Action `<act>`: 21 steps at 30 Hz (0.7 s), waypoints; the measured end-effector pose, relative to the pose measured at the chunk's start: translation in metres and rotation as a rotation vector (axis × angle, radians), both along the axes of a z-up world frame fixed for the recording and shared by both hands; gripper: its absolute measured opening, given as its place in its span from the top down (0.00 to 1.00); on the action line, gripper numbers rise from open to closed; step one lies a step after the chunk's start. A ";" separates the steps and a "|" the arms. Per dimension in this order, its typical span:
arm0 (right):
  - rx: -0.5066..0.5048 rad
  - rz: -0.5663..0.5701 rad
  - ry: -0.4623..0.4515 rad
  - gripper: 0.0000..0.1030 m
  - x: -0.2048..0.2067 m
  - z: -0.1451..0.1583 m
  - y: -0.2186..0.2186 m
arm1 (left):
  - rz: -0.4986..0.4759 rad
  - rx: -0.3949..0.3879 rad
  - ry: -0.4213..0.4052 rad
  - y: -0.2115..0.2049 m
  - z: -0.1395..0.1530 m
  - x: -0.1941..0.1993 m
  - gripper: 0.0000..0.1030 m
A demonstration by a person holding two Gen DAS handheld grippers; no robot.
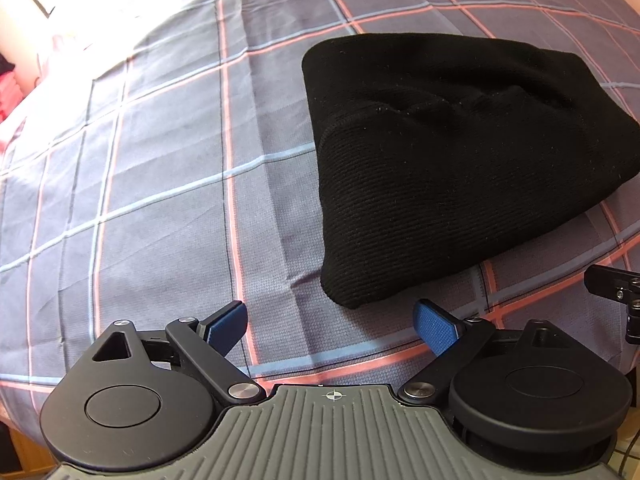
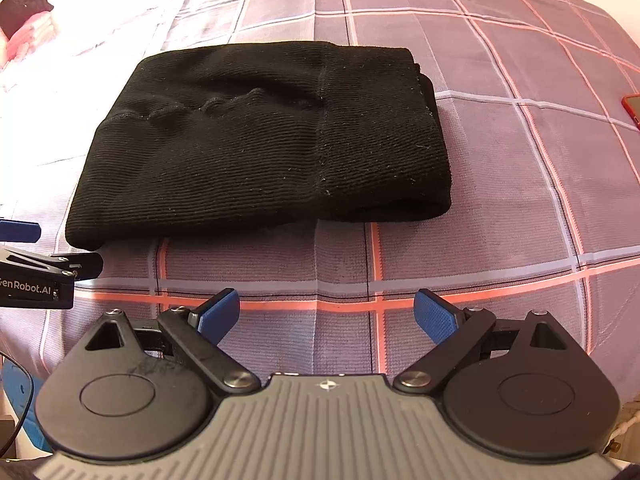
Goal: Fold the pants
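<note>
Black ribbed pants (image 1: pixel 452 160) lie folded into a compact stack on the plaid bedsheet (image 1: pixel 140 184); in the right wrist view the pants (image 2: pixel 260 140) fill the middle, with the folded layers showing at the right edge. My left gripper (image 1: pixel 330 326) is open, just short of the stack's near corner, holding nothing. My right gripper (image 2: pixel 326 314) is open too, a short way back from the stack's near edge, with only sheet between its blue pads. The other gripper's black body (image 2: pixel 36 276) pokes in at the left of the right wrist view.
The bedsheet (image 2: pixel 500 220) is purple-grey with pink and blue lines and spreads on all sides of the stack. A red phone (image 2: pixel 633 109) lies at the far right edge. Folded red and dark clothes (image 2: pixel 24 20) sit at the far left.
</note>
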State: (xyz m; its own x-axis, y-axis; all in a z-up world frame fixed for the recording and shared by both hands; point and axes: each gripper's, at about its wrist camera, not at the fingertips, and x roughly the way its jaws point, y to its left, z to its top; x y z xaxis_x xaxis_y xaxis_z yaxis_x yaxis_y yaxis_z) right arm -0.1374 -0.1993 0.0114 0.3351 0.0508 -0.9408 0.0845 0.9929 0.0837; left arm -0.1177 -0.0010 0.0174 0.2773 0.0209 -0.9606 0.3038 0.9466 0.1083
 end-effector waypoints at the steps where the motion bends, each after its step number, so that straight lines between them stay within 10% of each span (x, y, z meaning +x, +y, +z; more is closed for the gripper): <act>1: 0.000 0.000 0.000 0.08 0.000 0.000 0.000 | 0.001 0.003 0.001 0.000 -0.001 0.000 0.00; 21: 0.015 0.013 0.015 0.08 0.004 -0.005 0.000 | -0.011 -0.003 0.021 -0.003 -0.008 0.004 0.00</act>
